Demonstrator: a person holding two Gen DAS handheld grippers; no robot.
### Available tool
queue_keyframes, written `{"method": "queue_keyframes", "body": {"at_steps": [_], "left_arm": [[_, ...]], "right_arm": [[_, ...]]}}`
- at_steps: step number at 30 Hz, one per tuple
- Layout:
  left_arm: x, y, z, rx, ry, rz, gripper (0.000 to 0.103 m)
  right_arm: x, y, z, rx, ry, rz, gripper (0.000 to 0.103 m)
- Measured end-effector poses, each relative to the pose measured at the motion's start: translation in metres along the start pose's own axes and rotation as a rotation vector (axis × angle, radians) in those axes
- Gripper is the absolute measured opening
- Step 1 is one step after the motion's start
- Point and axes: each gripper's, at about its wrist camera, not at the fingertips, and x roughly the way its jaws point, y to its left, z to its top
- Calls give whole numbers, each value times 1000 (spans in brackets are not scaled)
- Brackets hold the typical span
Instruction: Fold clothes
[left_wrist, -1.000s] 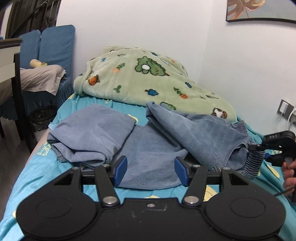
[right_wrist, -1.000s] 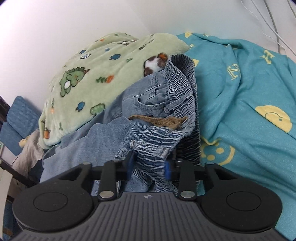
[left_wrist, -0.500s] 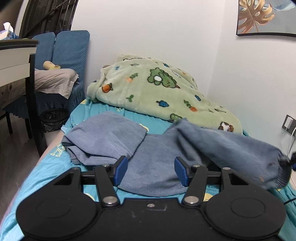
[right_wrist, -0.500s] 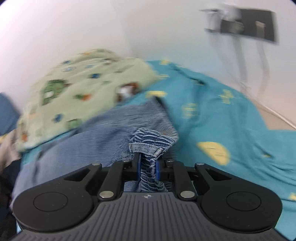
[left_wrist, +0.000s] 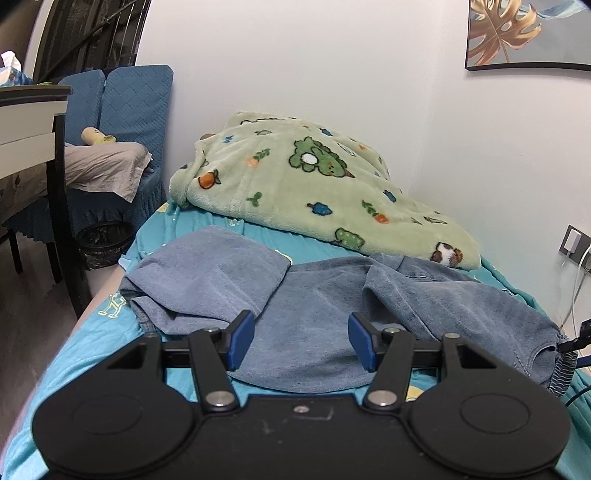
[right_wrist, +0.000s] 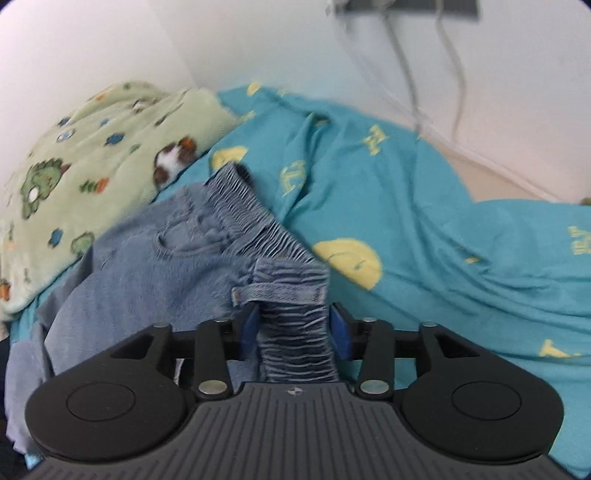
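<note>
We see the denim trousers (left_wrist: 424, 295) spread across the bed (left_wrist: 110, 332), one leg folded back near its left edge, the green fleece blanket (left_wrist: 314, 184) heaped behind them. Our left gripper (left_wrist: 299, 341) hangs wide apart, holding nothing, over the near hem. Our right gripper (right_wrist: 293, 330) has its pads either side of the elastic waistband (right_wrist: 295, 314); whether they pinch it, we cannot tell.

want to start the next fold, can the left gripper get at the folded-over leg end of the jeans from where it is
Probably yes. The left gripper is open and empty, the folded leg end lies just ahead to its left, and nothing sits on it.
</note>
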Motion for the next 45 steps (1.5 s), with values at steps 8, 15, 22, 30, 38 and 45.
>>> {"method": "queue_keyframes", "body": {"at_steps": [8,15,22,30,38,45], "left_arm": [[2,-2,-1,18,10,14,53],[3,-4,-3,43,16,24,54],[7,5,-1,-3,27,24,55],[22,8,-2,-15,55,31,55],[25,19,0,-41,40,61,54],[17,34,7,-128,14,72,54]], "right_arm": [[-37,67,-25,-300,-218,125,57],[-20,160,-96,-696,-174,385,57],[24,211,-124,-843,-178,421,58],[45,235,-131,-870,-185,464,60],[30,232,-136,-918,-202,477,6],[-34,224,-156,-1069,-201,496,6]]}}
